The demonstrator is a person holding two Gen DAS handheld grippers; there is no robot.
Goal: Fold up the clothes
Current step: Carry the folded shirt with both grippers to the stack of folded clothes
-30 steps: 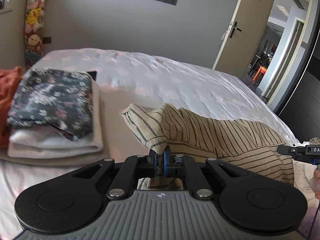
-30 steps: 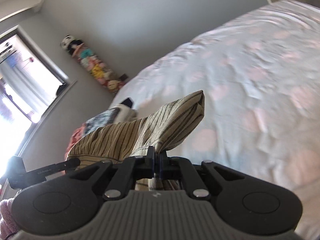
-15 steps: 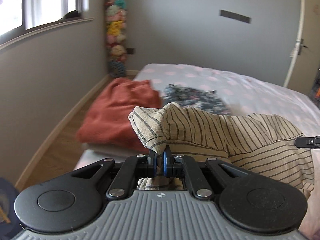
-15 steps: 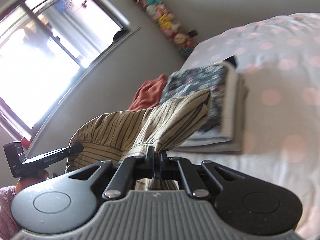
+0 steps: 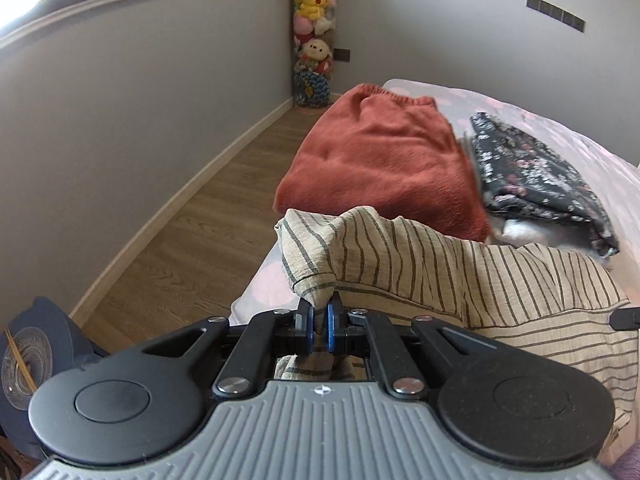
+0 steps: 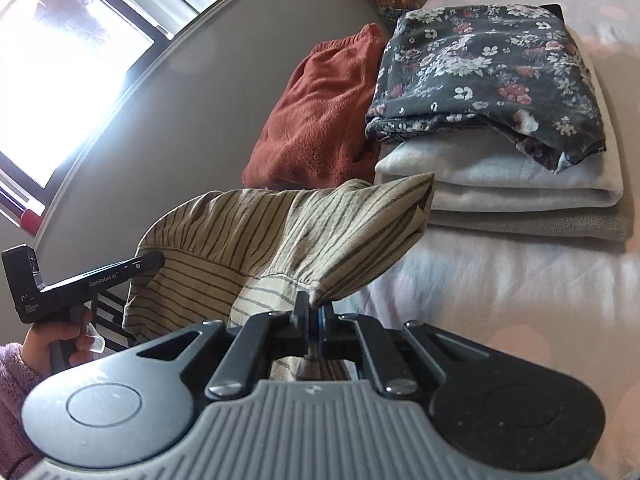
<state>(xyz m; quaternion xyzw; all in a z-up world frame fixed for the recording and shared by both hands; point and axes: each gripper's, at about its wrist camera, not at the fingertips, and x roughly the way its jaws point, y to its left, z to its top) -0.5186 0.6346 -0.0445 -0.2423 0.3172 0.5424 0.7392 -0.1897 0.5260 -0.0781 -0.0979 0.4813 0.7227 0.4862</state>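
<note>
Left tongs (image 5: 318,322) clamped on a bunched corner of the striped garment (image 5: 440,268). Right tongs (image 6: 314,316) pinched tight on another corner of it. Striped garment slung between the two, held up over the near edge of the bed (image 6: 500,280). Just beyond the garment, rust-red fleece (image 5: 384,160); beside that, floral cloth (image 6: 480,68) folded atop pale blankets (image 6: 520,184). Plush toys (image 5: 314,32) in the far corner.

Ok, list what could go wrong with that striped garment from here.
1. Both grippers, left and right, pinch only small bunches of the striped garment; a corner may slip free.
2. It hangs close to the folded stack and rust garment; it could drag across and muss them.
</note>
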